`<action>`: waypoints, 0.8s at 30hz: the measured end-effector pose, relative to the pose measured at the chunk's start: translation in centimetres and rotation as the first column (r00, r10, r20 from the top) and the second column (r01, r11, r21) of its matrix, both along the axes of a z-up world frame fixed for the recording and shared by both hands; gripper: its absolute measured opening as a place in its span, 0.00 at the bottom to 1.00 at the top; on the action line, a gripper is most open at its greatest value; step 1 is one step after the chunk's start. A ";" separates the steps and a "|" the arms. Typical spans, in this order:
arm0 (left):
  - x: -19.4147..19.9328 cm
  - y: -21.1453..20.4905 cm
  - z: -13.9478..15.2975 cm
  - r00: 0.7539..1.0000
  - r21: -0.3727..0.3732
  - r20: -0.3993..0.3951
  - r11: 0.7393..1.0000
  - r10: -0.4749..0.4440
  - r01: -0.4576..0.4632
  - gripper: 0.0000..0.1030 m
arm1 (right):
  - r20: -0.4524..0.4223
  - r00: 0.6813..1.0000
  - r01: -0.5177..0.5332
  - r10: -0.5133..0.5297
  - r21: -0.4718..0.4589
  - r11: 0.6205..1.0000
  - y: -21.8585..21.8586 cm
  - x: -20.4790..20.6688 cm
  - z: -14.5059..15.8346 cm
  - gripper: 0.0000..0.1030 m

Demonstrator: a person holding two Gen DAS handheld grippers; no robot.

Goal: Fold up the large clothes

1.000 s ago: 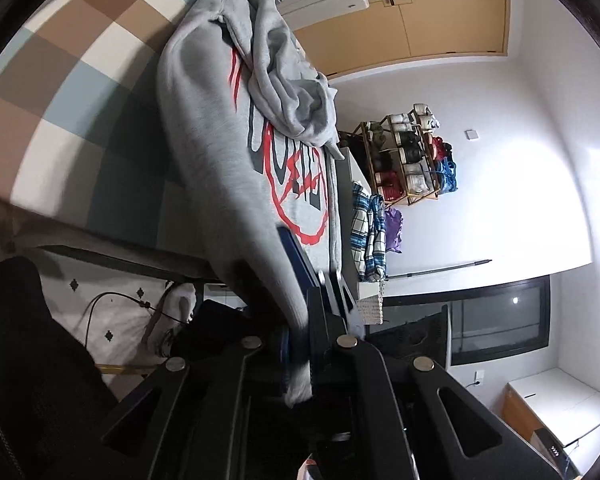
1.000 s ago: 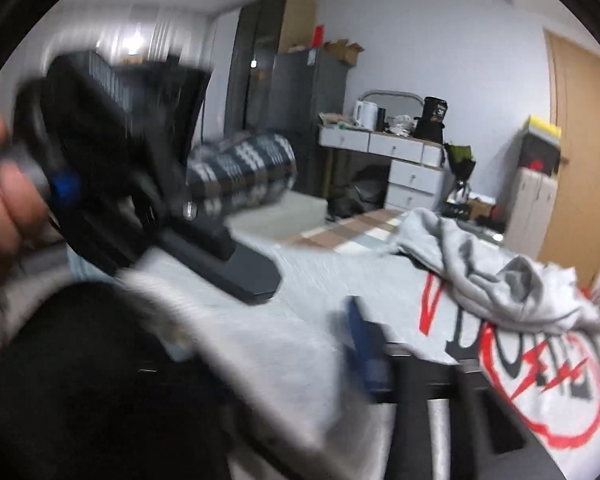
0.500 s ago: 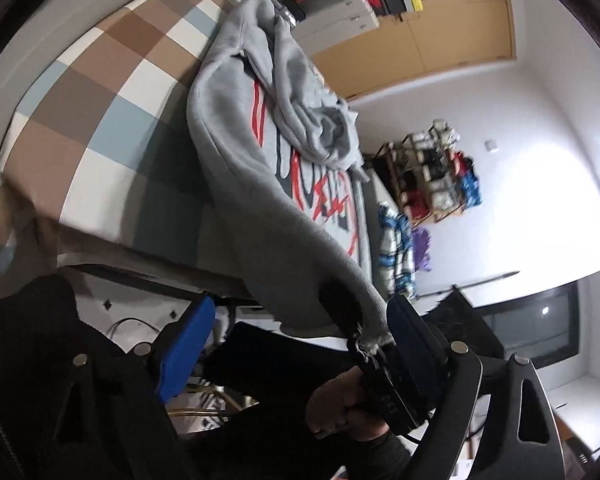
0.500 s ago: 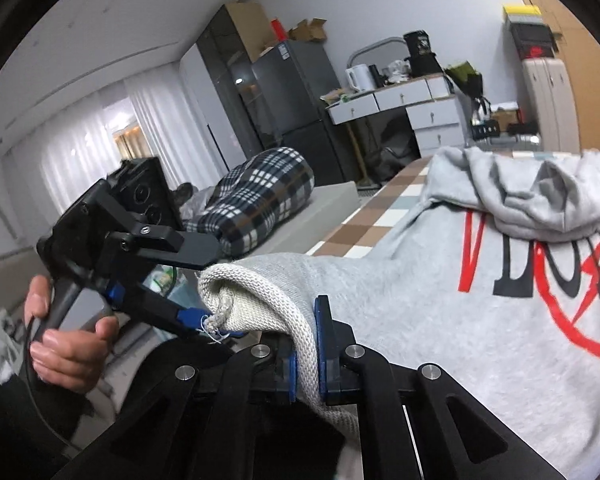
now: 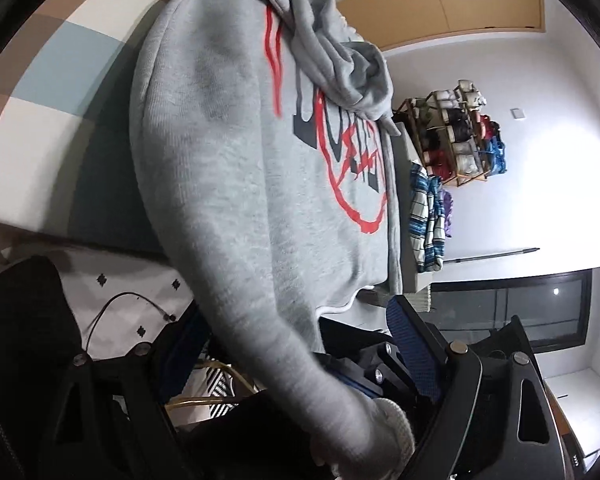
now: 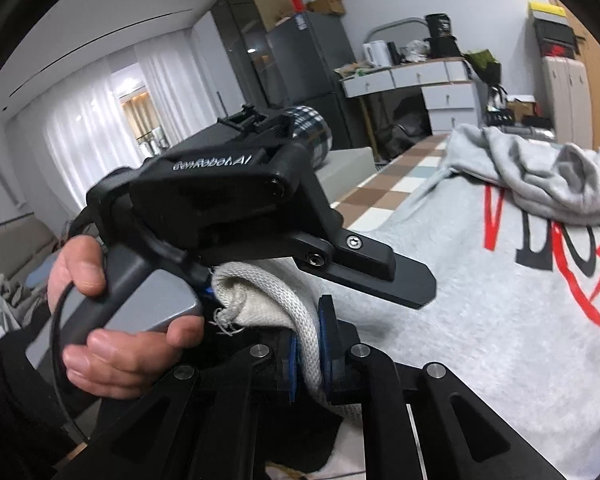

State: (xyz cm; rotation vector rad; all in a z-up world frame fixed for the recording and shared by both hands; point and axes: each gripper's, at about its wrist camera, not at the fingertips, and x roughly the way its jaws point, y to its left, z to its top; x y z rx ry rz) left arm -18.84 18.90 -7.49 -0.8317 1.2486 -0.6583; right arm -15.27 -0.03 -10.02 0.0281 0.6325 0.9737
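Two tongs meet at one sleeve cuff (image 6: 260, 304) of the gray hoodie (image 5: 240, 168) sprawled across the checked bed (image 5: 40, 120): my right tongs (image 6: 306, 356) pinch its ribbing, my left tongs (image 5: 300, 364) spread wide toward six o'clock. Soft, limp, fairly heavy fleece; cuffs and hem grip best.

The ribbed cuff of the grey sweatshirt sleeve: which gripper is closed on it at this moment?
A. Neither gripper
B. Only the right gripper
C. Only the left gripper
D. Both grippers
B: in the right wrist view the right gripper pinches the ribbed cuff between its blue pads, while the left gripper stands open around the sleeve of the grey sweatshirt.
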 end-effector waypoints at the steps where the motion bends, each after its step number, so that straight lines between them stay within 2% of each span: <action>1: -0.2 0.1 0.0 1.000 0.000 0.002 1.000 -0.001 0.001 0.74 | -0.020 1.000 0.000 0.000 -0.005 1.000 -0.3 -0.1 0.0 0.29; 2: -0.3 0.3 0.0 1.000 -0.001 0.000 1.000 -0.002 0.002 0.71 | -0.046 0.999 -0.006 0.007 0.004 1.000 -1.0 -0.4 0.2 0.53; 3: -0.5 0.3 0.0 1.000 -0.004 0.002 1.000 -0.014 0.014 0.62 | -0.057 0.998 -0.009 0.011 0.019 1.000 -1.5 -0.5 0.2 0.70; 4: -0.6 0.2 0.0 1.000 0.005 0.005 1.000 -0.024 0.024 0.49 | -0.061 0.998 -0.005 0.008 0.050 0.999 -3.0 -0.9 0.5 0.73; 5: -0.7 0.0 0.0 0.999 0.026 0.009 0.999 -0.037 0.036 0.41 | -0.060 0.998 0.008 -0.003 0.077 0.997 -4.5 -1.4 0.8 0.73; 6: -0.8 -0.1 -0.1 0.999 0.041 0.013 0.998 -0.046 0.045 0.25 | -0.066 0.998 0.026 -0.020 0.102 0.994 -5.9 -1.6 1.0 0.78; 7: -0.8 -0.2 -0.2 0.999 0.047 0.012 0.998 -0.048 0.048 0.16 | -0.087 0.994 0.080 -0.069 0.127 0.989 -8.0 -1.7 1.2 0.81; 8: -0.8 -0.2 -0.4 0.999 0.049 0.009 0.997 -0.051 0.051 0.13 | -0.109 0.987 0.132 -0.117 0.141 0.981 -9.9 -1.8 1.4 0.84; 10: -0.9 0.1 -0.8 0.999 0.047 0.001 0.998 -0.043 0.043 0.07 | -0.141 0.970 0.223 -0.200 0.176 0.959 -13.9 -1.9 2.1 0.84; 12: -1.0 0.2 -0.8 0.999 0.045 -0.003 0.998 -0.036 0.036 0.06 | -0.163 0.943 0.318 -0.289 0.196 0.928 -17.9 -1.7 3.1 0.88; 15: -1.2 0.2 -0.5 0.999 0.076 0.009 0.996 -0.039 0.039 0.06 | -0.201 0.870 0.486 -0.449 0.200 0.851 -24.5 0.1 5.0 0.98; 16: -1.2 0.0 -0.6 0.999 0.083 0.011 0.996 -0.042 0.041 0.06 | -0.219 0.828 0.554 -0.517 0.172 0.815 -26.9 1.0 5.5 0.98; 17: -1.3 0.0 -0.6 0.999 0.087 0.011 0.995 -0.043 0.042 0.06 | -0.236 0.796 0.594 -0.557 0.132 0.793 -28.5 2.1 5.8 0.99; 19: -1.3 0.1 -0.9 0.999 0.081 0.002 0.996 -0.045 0.044 0.06 | -0.274 0.750 0.629 -0.602 0.016 0.777 -31.0 4.7 5.4 0.99; 21: -1.3 0.0 -0.9 0.999 0.073 0.004 0.996 -0.045 0.045 0.06 | -0.330 0.709 0.625 -0.623 -0.114 0.772 -31.9 6.9 4.1 0.99; 22: -1.3 0.0 -0.8 0.999 0.070 0.008 0.996 -0.047 0.046 0.06 | -0.355 0.706 0.597 -0.614 -0.170 0.784 -31.9 7.9 3.4 0.98; 24: -1.3 -0.1 -0.8 0.999 0.076 0.012 0.996 -0.048 0.047 0.06 | -0.366 0.679 0.561 -0.636 -0.300 0.771 -31.6 9.8 1.5 0.95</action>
